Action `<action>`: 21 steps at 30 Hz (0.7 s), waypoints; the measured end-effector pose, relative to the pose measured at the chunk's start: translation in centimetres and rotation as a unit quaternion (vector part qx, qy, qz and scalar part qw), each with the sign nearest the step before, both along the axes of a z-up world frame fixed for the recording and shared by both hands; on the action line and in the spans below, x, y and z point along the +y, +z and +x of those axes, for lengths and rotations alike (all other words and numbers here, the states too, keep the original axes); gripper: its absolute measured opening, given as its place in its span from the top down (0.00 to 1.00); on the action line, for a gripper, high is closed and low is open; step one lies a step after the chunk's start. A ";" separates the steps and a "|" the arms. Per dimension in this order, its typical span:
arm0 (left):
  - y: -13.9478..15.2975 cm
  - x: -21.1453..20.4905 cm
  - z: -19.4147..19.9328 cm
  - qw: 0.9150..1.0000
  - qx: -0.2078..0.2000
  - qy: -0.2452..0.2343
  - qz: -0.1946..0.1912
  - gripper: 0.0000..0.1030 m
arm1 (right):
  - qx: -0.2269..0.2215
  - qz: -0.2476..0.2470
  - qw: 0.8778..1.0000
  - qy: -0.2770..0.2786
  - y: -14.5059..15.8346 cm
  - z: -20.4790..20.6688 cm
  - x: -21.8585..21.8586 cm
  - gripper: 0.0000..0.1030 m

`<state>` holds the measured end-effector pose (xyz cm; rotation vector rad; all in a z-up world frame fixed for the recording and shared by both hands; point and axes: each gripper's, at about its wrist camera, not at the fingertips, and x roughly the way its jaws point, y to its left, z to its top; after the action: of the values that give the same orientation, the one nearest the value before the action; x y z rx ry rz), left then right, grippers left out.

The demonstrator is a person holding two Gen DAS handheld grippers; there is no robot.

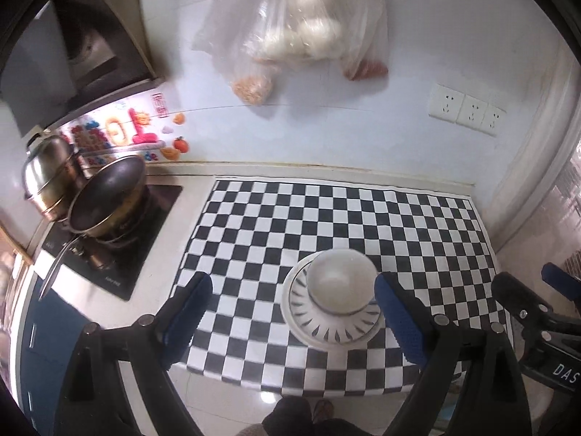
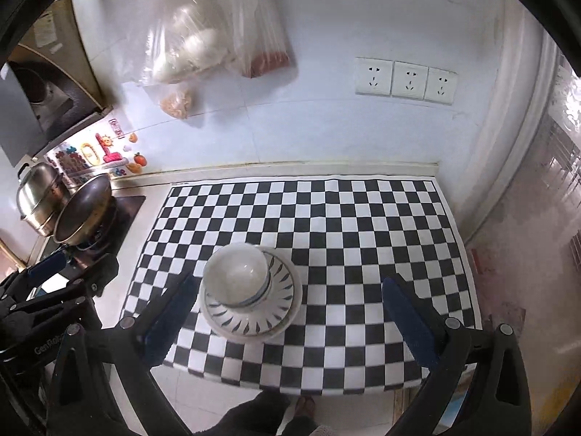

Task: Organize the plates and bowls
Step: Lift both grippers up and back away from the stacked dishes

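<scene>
1. White bowl (image 2: pixel 238 276) sat in patterned plate (image 2: pixel 279 303), stacked on checkered mat (image 2: pixel 363 225), near its front edge.
2. Left gripper (image 1: pixel 294 312): spread wide, holding nothing.
3. Right gripper (image 2: pixel 287 321): likewise spread, holding nothing, above the mat.

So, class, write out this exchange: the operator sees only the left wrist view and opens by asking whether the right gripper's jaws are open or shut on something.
Observer: The right gripper has its jaws wide open and holds nothing.
Operator: Where is the bowl relative to it?
Observer: The bowl, on the stacked plates, sits close to its left-hand finger, well off centre.
Operator: And on the other side of the stack?
Observer: Only bare checkered mat lies between the stack and its right-hand finger.
</scene>
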<state>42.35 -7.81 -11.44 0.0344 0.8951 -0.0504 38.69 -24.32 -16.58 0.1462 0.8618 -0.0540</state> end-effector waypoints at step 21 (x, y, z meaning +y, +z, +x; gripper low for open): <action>6.0 9.0 -15.8 0.996 -0.082 -0.038 -0.002 0.01 | -0.080 -0.034 0.994 -0.060 5.9 -19.5 8.6 0.00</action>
<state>26.51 1.15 -5.41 0.0679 0.7293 -0.1184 19.19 -15.69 -10.64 0.1362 0.6893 -0.1815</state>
